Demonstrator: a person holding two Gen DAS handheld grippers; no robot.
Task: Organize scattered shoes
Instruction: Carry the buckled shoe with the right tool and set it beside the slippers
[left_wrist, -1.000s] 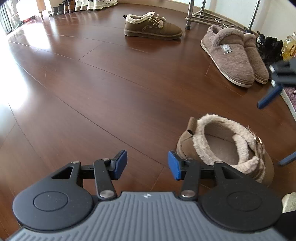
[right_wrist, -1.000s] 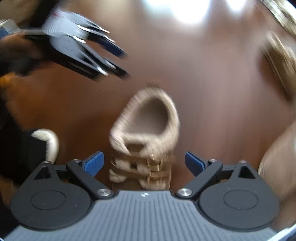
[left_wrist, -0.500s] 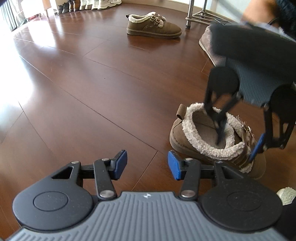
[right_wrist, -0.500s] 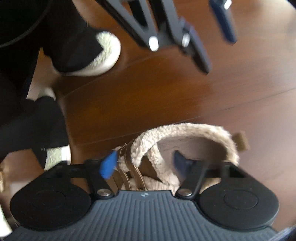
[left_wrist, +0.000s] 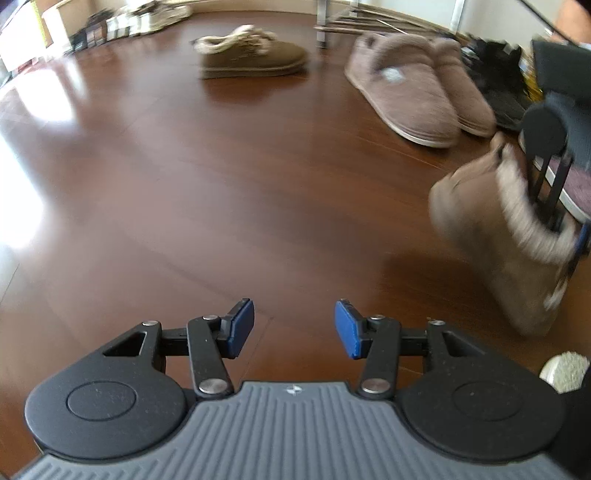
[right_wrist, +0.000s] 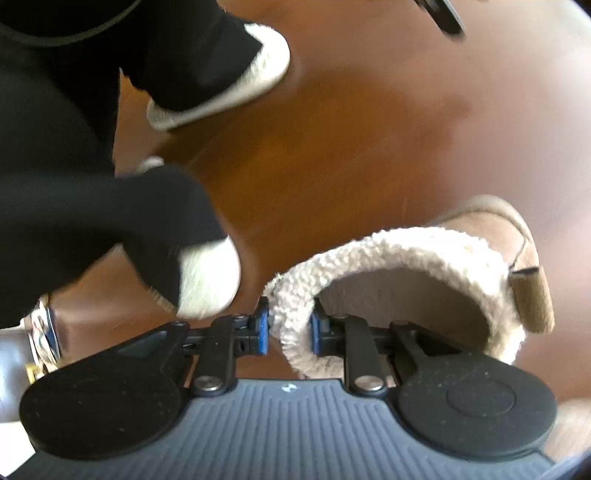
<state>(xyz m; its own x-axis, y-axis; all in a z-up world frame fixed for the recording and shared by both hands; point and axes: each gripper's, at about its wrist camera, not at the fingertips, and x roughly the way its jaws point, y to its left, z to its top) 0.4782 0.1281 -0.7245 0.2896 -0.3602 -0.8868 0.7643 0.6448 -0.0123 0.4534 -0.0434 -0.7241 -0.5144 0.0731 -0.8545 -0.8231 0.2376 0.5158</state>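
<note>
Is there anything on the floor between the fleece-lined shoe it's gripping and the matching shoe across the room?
Nothing visible. The right gripper is closing on the fleece collar of the brown shoe. Bare wooden floor runs from there to the matching shoe. The pair of slippers lies off to the right of that path.

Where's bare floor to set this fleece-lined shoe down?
Free: the wide floor between the left tongs, the matching brown shoe and the grey slippers. Crowded: the right side past those slippers, by the dark shoes, and around the person's feet.
</note>
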